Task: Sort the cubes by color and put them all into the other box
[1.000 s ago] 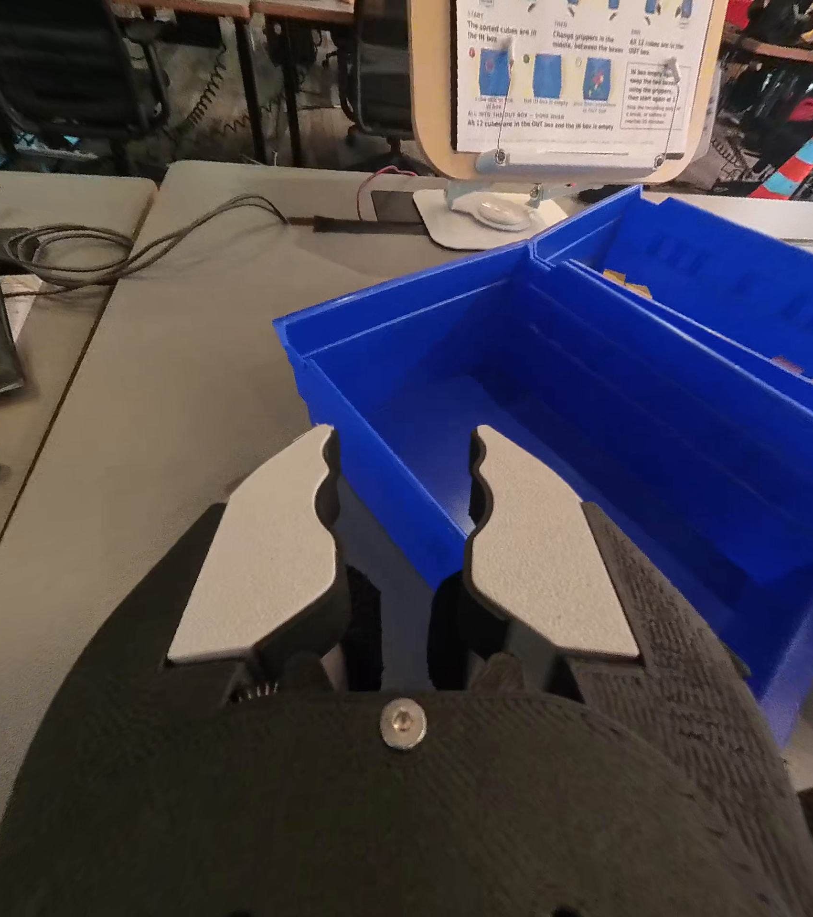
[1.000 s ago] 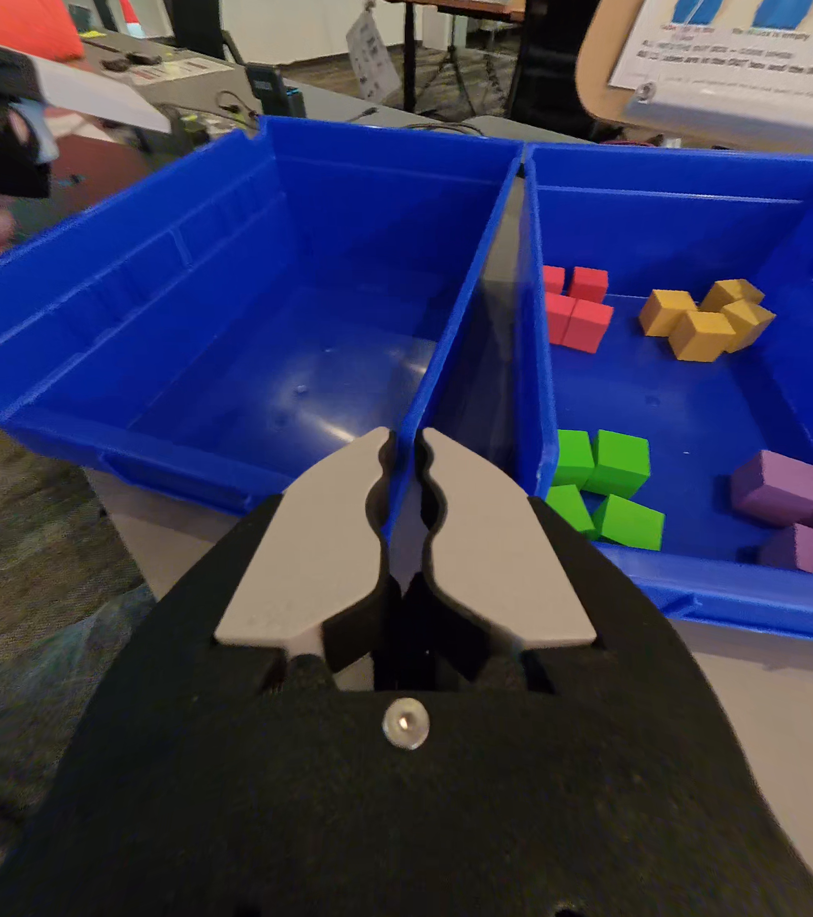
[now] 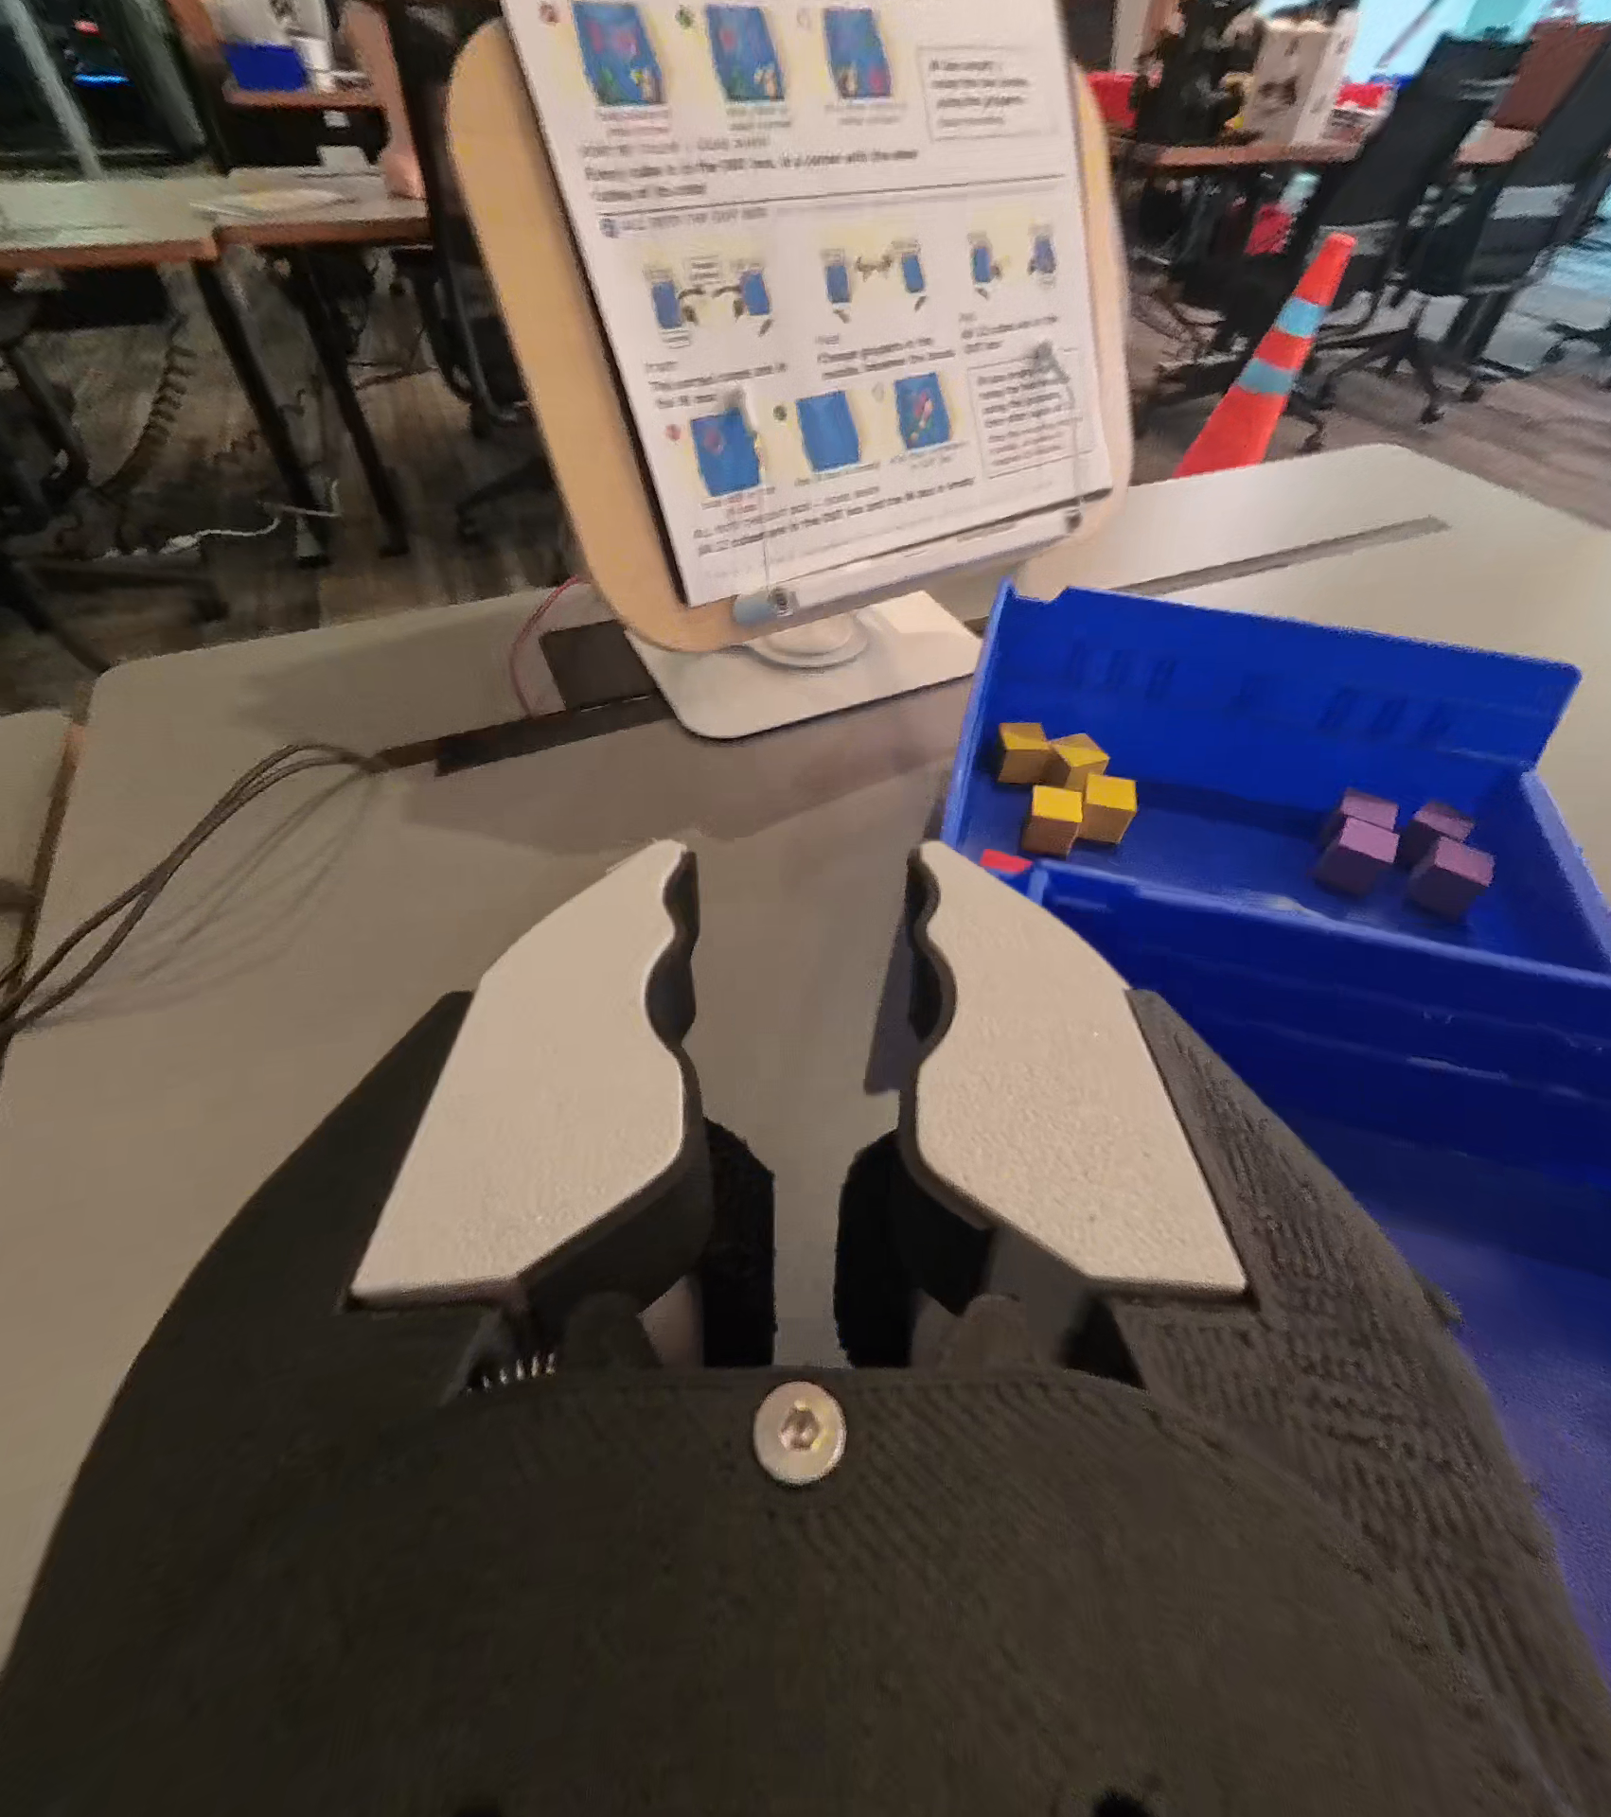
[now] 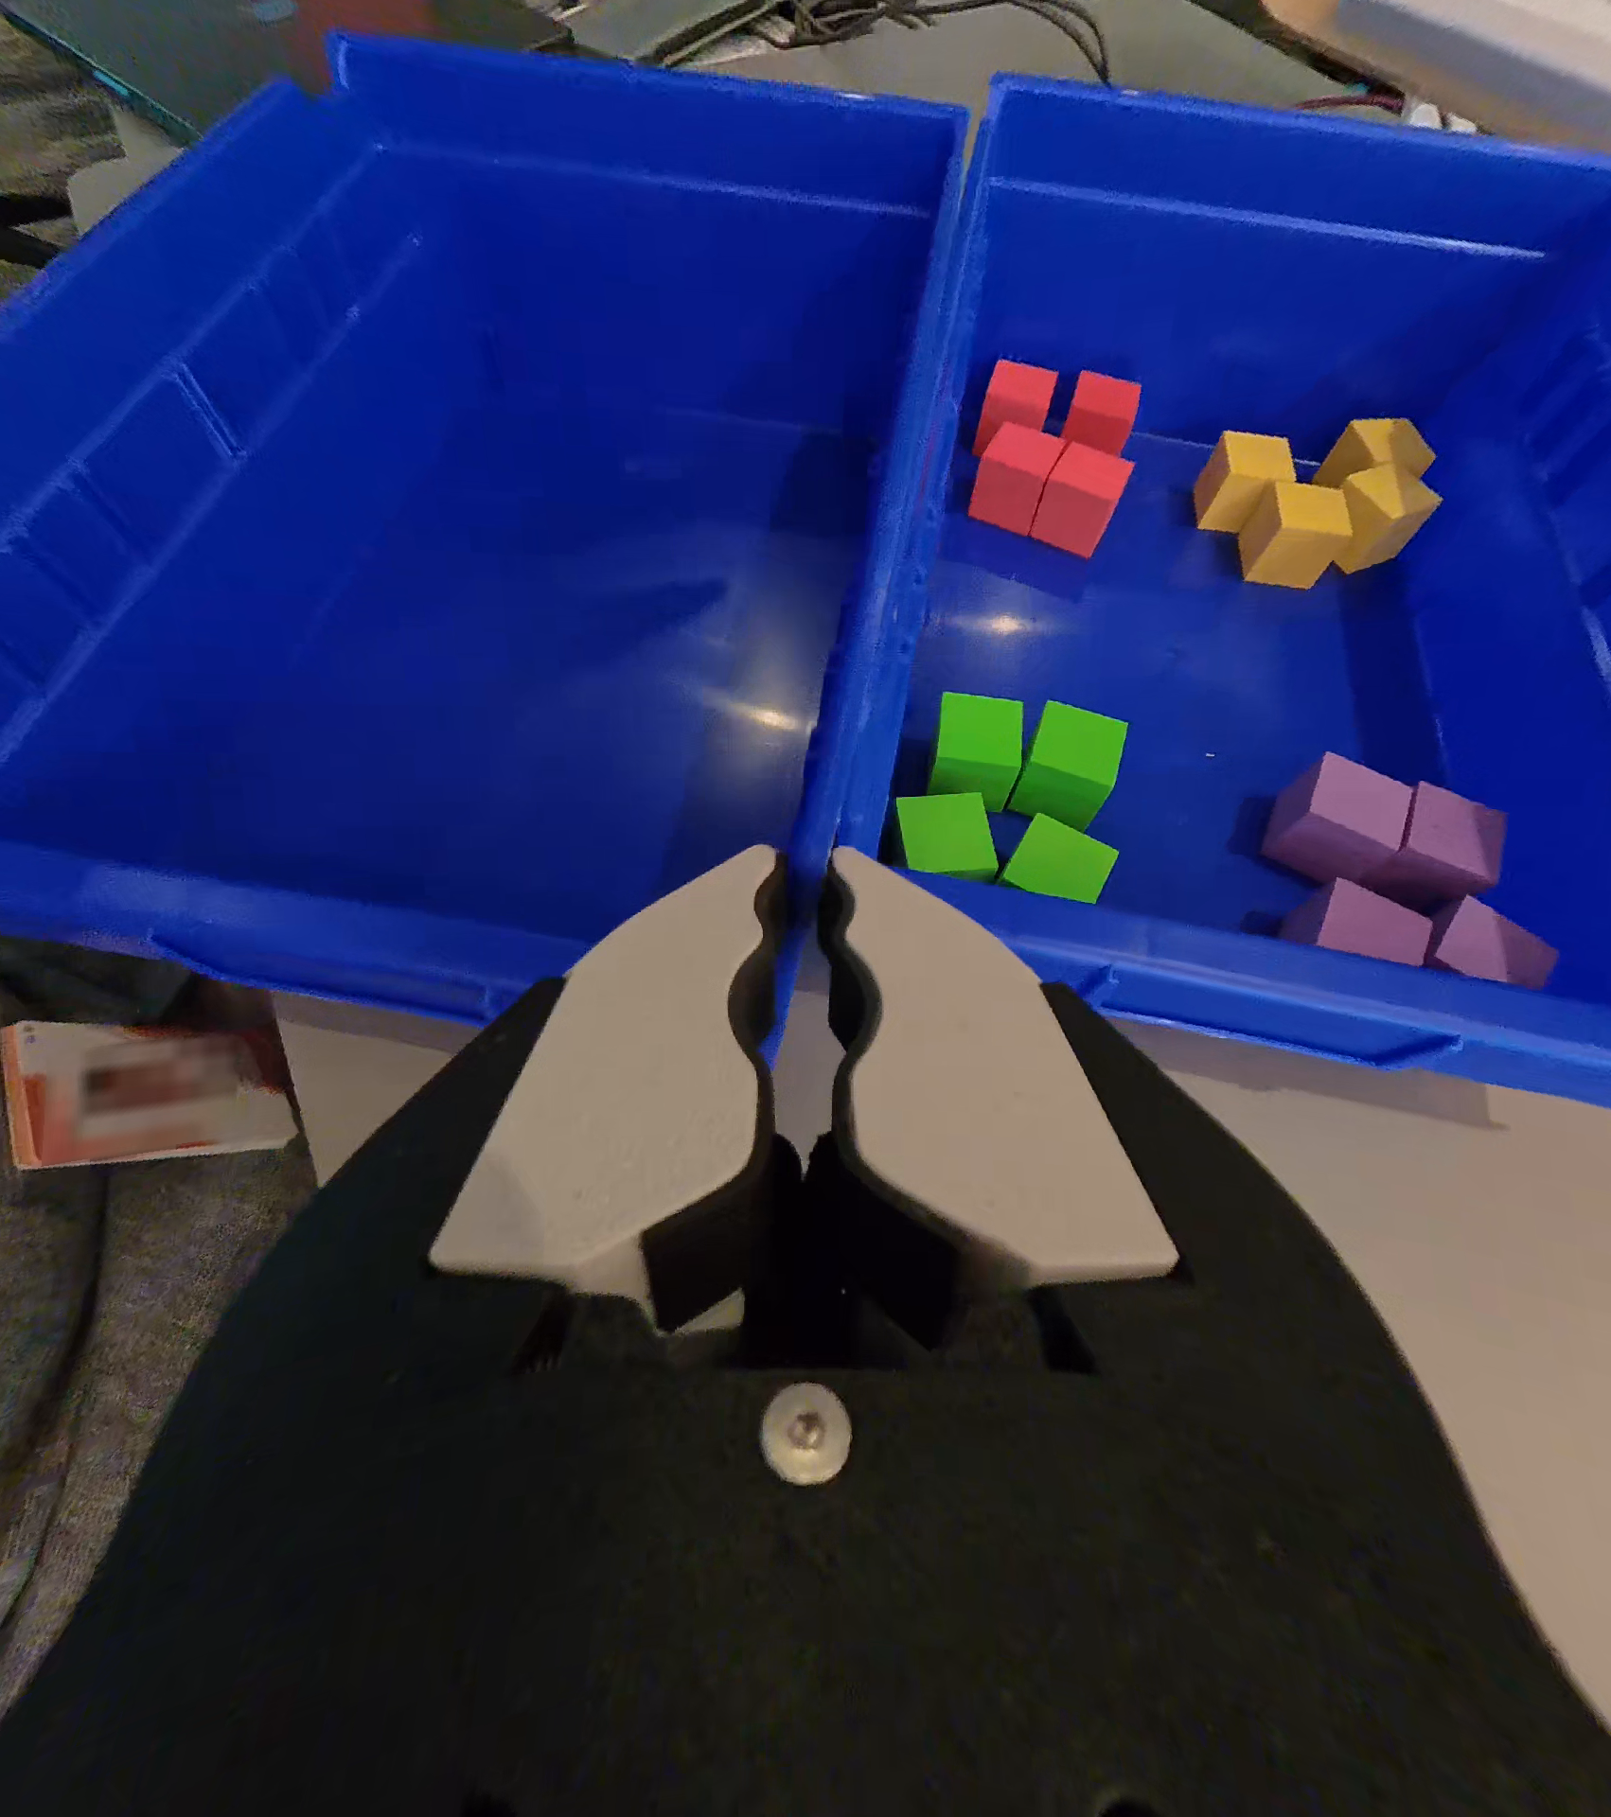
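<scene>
1. Left wrist view, far left: a bundle of grey cables [image 3: 94, 934] trails across the pale table [image 3: 192, 1180], well apart from the tool.
2. Centre: the left gripper [image 3: 802, 865] hangs over bare tabletop with its jaws spread wide and nothing between them. The nearest thing is the corner of a blue bin just to its right.
3. Behind it, a tilted stand holding a printed sheet [image 3: 831, 295] rises at the table's far edge. An orange cone with blue bands [image 3: 1274, 364] stands on the floor beyond.
4. Right: the filled bin [image 3: 1274, 688] shows yellow cubes [image 3: 1067, 796] and purple cubes [image 3: 1401, 850] in separate clusters.
5. Right wrist view, far left: an orange-and-white card [image 4: 133, 1091] lies on the carpet below the table edge.
6. Left of centre: the empty bin [image 4: 143, 492] holds nothing and stands flush against its neighbour.
7. Centre: the right gripper [image 4: 804, 865] sits at the near end of the two bins' meeting walls. Its jaws are drawn almost together, with only a slit left. Blue shows through that slit, but whether they pinch the wall cannot be told.
8. Right: the same filled bin [image 4: 1274, 216] holds red cubes [image 4: 1047, 462] and yellow cubes [image 4: 1313, 501] at the far end. Green cubes [image 4: 1018, 796] and purple cubes [image 4: 1392, 865] sit nearer, the green closest to the fingertips.
</scene>
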A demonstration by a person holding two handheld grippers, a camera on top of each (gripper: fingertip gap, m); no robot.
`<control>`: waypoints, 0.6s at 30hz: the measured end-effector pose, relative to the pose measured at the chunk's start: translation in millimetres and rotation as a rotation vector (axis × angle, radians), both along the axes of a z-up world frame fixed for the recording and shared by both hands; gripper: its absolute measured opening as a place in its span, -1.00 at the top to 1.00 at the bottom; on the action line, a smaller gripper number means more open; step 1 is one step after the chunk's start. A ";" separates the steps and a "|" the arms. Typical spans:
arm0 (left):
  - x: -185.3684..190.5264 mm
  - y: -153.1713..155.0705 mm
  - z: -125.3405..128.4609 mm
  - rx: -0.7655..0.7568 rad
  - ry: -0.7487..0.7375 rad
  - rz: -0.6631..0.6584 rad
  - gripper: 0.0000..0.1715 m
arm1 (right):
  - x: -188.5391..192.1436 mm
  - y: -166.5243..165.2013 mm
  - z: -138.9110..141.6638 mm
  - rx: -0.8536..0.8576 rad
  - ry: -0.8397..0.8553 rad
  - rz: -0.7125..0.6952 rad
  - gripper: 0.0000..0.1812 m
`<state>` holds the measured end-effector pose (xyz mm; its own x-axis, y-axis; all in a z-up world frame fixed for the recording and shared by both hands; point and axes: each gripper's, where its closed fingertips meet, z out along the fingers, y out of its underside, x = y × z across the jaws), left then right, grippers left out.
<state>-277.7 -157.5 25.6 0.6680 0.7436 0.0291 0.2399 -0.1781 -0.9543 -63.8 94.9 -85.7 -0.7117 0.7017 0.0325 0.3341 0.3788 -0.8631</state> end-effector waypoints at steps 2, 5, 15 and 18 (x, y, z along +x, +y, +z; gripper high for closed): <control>-14.9 23.7 -16.4 -0.054 -0.108 -0.086 0.51 | 0.1 3.5 -0.2 0.010 -0.003 0.004 0.95; -35.4 63.8 -45.7 -0.164 -0.276 -0.176 0.36 | 0.1 4.0 -0.4 0.017 0.001 -0.009 0.95; -47.0 129.5 -105.5 -0.338 -0.518 -0.310 0.92 | 3.5 4.5 -1.1 0.004 0.005 -0.015 0.95; -48.6 130.4 -106.0 -0.313 -0.552 -0.304 0.94 | 7.8 6.9 -1.4 0.001 -0.004 0.001 0.95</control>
